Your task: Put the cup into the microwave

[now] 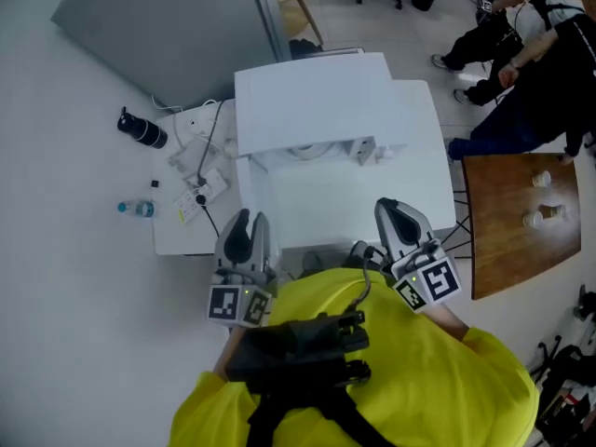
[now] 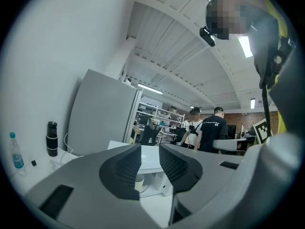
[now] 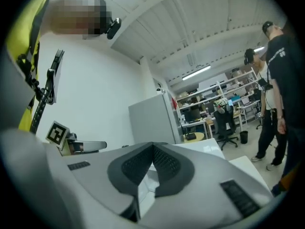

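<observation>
Left tongs (image 1: pixel 247 226) stand partly open and empty, right tongs (image 1: pixel 402 214) pinched shut on nothing; both hover over the tabletop (image 1: pixel 317 208) edge, with microwave (image 1: pixel 312 96) and cup (image 2: pixel 138 182) ahead of them

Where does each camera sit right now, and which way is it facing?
Head view: on the person's head, facing steeply down at the microwave; shows yellow shirt, left hand-held gripper, right hand-held gripper.
Left gripper view: on that hand-held gripper, facing level across the table; its jaws, apart, empty.
Right gripper view: on that hand-held gripper, facing level; its jaws, shut.
Shared: all three show the grey panel.
</observation>
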Demonstrator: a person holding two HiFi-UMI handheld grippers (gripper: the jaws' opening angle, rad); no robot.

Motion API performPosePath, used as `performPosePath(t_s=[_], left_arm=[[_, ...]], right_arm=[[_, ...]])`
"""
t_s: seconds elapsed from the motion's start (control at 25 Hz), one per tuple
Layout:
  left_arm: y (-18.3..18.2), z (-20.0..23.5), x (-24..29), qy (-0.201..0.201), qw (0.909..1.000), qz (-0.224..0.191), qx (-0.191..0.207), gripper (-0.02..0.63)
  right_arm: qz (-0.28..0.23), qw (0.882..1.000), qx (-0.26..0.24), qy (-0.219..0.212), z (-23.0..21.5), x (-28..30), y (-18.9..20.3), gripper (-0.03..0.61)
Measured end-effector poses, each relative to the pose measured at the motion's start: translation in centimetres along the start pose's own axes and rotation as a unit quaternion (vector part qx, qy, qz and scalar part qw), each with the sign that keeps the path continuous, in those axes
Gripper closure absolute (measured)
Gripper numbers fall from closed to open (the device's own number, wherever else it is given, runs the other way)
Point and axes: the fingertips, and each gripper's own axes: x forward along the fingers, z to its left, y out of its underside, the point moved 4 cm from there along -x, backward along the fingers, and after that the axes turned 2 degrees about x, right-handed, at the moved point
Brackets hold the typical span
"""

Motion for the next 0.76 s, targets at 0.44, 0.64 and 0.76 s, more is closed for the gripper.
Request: performPosePath(t_s=[0.44,0.64,0.76], left_arm=[[-2.3,-0.9,0.3,0.016,0.9991,-0.025,0.031,0.601],[-2.0,-0.7,0.3,0.013,0.9992,-0.014,0.035,0.601],[-1.7,-0.4,0.3,0.014,0.9994,-0.006,0.03,0.601]], right_arm=[[-0.014,1.0,-0.018,-0.002,0.9,0.5,-1.3,0.572],[-0.009,1.0,-0.024,-0.011,1.5,1.0,-1.0,0.572],[-0.005,1.0,-0.029,-0.01,1.7,1.3,-0.9,0.572]])
